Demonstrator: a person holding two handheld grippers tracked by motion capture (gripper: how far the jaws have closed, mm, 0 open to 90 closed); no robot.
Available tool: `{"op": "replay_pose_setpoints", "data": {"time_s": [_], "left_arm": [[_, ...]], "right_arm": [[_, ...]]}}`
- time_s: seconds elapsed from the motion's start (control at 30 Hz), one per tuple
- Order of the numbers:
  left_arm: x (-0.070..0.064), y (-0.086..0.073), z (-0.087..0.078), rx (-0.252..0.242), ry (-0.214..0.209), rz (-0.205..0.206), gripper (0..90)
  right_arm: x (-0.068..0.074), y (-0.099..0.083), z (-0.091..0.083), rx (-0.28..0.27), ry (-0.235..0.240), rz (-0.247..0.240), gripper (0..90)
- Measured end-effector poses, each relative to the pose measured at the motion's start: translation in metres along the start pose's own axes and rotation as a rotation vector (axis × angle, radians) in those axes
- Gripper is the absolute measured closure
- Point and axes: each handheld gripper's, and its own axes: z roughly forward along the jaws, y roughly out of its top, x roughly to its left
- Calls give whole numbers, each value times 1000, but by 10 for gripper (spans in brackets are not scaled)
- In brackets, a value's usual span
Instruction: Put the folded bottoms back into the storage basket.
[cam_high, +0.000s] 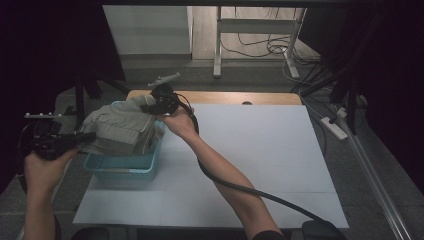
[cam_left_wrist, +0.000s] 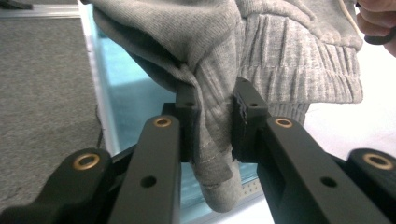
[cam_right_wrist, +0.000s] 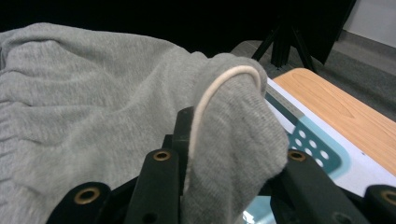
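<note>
one grey sweatshirt (cam_high: 120, 127), one teal basket (cam_high: 125, 169), two grippers pinching it

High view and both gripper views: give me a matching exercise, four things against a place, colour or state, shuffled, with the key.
Things:
1. grey sweatshirt
2. basket
3. left gripper
4. right gripper

Descriptions:
A. light blue, at the left edge of the white table top
B. jaws shut on a hanging fold beside the ribbed hem
C. held up over the basket by both grippers
D. shut on a bunched part with a pale cord running over it

Pairs: 1-C, 2-A, 3-B, 4-D
</note>
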Motion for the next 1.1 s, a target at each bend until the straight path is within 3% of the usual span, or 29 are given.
{"op": "replay_pose_setpoints", "data": {"time_s": [0.2, 0.43, 0.63, 0.8, 0.97, 1.03, 1.1], "left_arm": [[7, -4, 1, 10, 11, -11, 745], [13, -10, 23, 52, 25, -5, 744], [14, -15, 45, 91, 53, 42, 736], [14, -19, 58, 129, 75, 43, 726], [14, -22, 70, 173, 118, 73, 718], [14, -23, 71, 178, 147, 90, 680], [14, -22, 70, 149, 163, 94, 520]], "right_arm": [[6, 0, 9, 0, 1, -7, 698], [0, -15, 25, 40, -28, 0, 696], [-6, -30, 39, 80, -65, -5, 689], [-11, -39, 49, 107, -85, 5, 679], [-11, -46, 57, 137, -100, -1, 648], [-10, -48, 59, 146, -109, -10, 553], [-10, -47, 59, 145, -113, -14, 457]]}}
